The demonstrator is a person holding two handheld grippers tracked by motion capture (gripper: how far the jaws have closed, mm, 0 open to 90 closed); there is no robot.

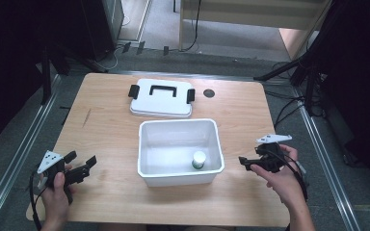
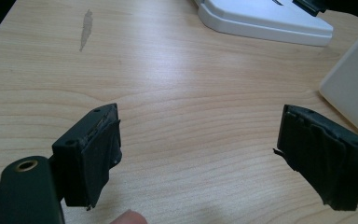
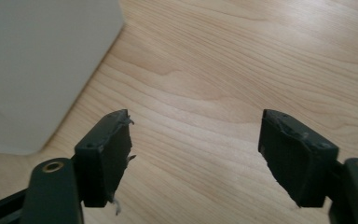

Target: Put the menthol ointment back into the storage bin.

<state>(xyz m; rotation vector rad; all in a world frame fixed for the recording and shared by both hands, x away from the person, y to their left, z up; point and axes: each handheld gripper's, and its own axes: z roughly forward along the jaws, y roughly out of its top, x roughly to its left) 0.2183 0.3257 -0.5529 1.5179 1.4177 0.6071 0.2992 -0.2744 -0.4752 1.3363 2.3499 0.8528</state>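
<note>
We see a white plastic bin (image 1: 180, 144) standing open at the middle of the wooden worktop (image 1: 106, 130), with a small white-capped bottle (image 1: 199, 160) upright in its near right corner; its label looks green, though it is too small to be sure. The bin's lid (image 1: 161, 98), with black handle and clips, lies flat just behind it. Our left tool (image 1: 83, 166) rests released at the left, jaws wide apart. Our right tool (image 1: 244, 162) hovers near the bin's right wall, likewise released, jaws spread over bare wood.
</note>
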